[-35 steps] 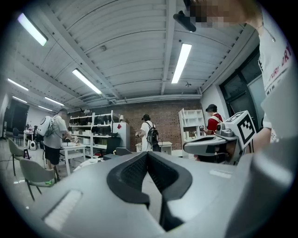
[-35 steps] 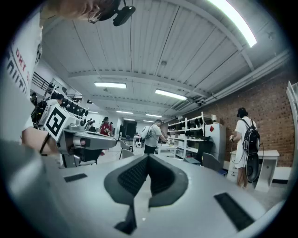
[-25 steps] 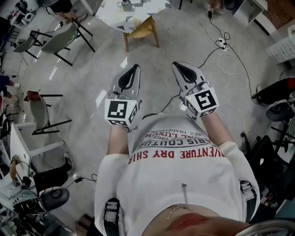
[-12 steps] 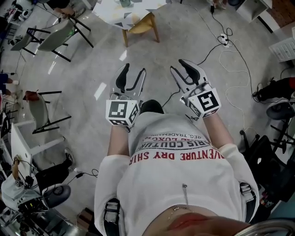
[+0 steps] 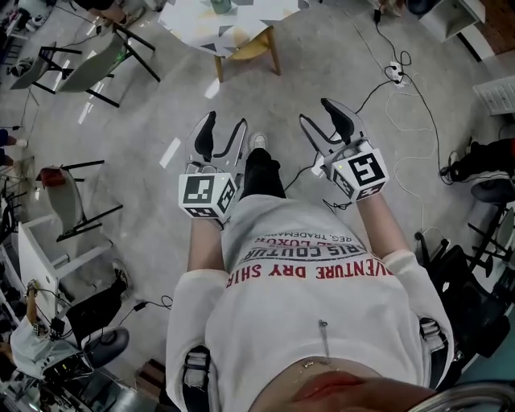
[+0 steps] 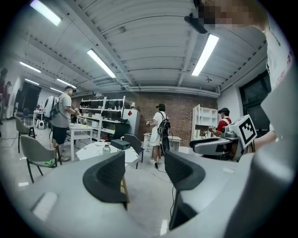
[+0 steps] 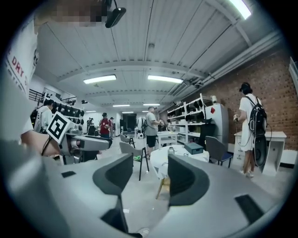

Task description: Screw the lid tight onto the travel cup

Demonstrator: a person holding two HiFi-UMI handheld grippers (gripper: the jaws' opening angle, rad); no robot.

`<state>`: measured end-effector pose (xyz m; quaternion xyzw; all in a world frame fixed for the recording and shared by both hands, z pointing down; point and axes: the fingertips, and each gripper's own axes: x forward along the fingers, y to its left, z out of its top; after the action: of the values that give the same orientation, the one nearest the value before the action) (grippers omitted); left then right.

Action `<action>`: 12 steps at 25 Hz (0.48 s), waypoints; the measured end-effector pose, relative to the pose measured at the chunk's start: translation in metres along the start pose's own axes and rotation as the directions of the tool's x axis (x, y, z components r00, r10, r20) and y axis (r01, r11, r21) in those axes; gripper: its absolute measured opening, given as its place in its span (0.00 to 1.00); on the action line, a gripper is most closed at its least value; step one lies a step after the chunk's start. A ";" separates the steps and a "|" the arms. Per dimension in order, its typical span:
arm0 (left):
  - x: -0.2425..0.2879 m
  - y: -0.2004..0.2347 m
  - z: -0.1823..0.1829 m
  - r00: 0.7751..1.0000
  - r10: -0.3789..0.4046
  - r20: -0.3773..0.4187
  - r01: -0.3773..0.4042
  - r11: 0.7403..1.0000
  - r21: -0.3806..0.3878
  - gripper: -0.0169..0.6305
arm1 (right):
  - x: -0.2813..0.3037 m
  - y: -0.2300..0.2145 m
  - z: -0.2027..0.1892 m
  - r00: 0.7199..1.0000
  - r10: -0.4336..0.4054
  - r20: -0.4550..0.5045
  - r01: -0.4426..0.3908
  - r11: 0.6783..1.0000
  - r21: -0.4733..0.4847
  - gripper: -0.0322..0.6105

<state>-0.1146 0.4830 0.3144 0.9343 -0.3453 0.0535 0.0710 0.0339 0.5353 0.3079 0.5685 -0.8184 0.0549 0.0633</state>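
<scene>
Ahead, small greyish travel cup (image 6: pixel 106 148), upright on white table (image 6: pixel 90 152), details unclear

Grey floor (image 5: pixel 161 113); white table (image 5: pixel 265 12) at 12 o'clock, chairs (image 5: pixel 92 71) at 10. Brick wall (image 6: pixel 184 111), shelves (image 6: pixel 98 109), ceiling strip lights (image 6: pixel 205 53).

Grey concrete floor (image 5: pixel 153 161). White round table (image 5: pixel 189 24) at the top of the head view, wooden chair (image 5: pixel 253 48) tucked at its edge. Grey folding chairs (image 5: pixel 100 68) upper left. White cable (image 5: pixel 410 137) runs from a power strip (image 5: pixel 393 74) at right. Left gripper view: brick wall (image 6: pixel 186 114), ceiling strip light (image 6: pixel 205 55), person with backpack (image 6: pixel 160 130) standing, grey chair (image 6: pixel 35 151) at left.
</scene>
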 end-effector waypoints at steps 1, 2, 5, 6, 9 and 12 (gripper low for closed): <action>0.012 0.009 0.003 1.000 -0.008 0.001 0.008 1.000 -0.003 0.41 | 0.014 -0.008 0.002 1.000 0.002 -0.002 -0.002 1.000 0.009 0.37; 0.024 0.018 0.006 1.000 -0.012 0.002 0.012 1.000 -0.004 0.41 | 0.029 -0.016 0.007 1.000 0.002 0.000 -0.002 1.000 0.023 0.37; 0.062 0.056 0.019 1.000 -0.009 0.002 0.009 1.000 -0.004 0.41 | 0.078 -0.039 0.023 1.000 0.015 0.002 -0.015 0.998 0.055 0.37; 0.075 0.070 0.025 1.000 -0.005 0.004 0.005 1.000 -0.007 0.41 | 0.096 -0.046 0.028 1.000 0.023 -0.004 -0.023 0.999 0.049 0.37; 0.116 0.115 0.041 1.000 0.008 0.013 -0.008 1.000 -0.015 0.41 | 0.152 -0.067 0.043 0.998 0.050 -0.026 -0.050 0.999 0.001 0.37; 0.158 0.158 0.055 1.000 0.013 0.016 -0.013 1.000 -0.018 0.41 | 0.209 -0.090 0.053 0.995 0.081 -0.051 -0.082 0.996 -0.030 0.37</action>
<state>-0.0956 0.2542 0.2992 0.9318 -0.3522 0.0432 0.0760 0.0432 0.3022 0.2917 0.5321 -0.8398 0.0583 0.0907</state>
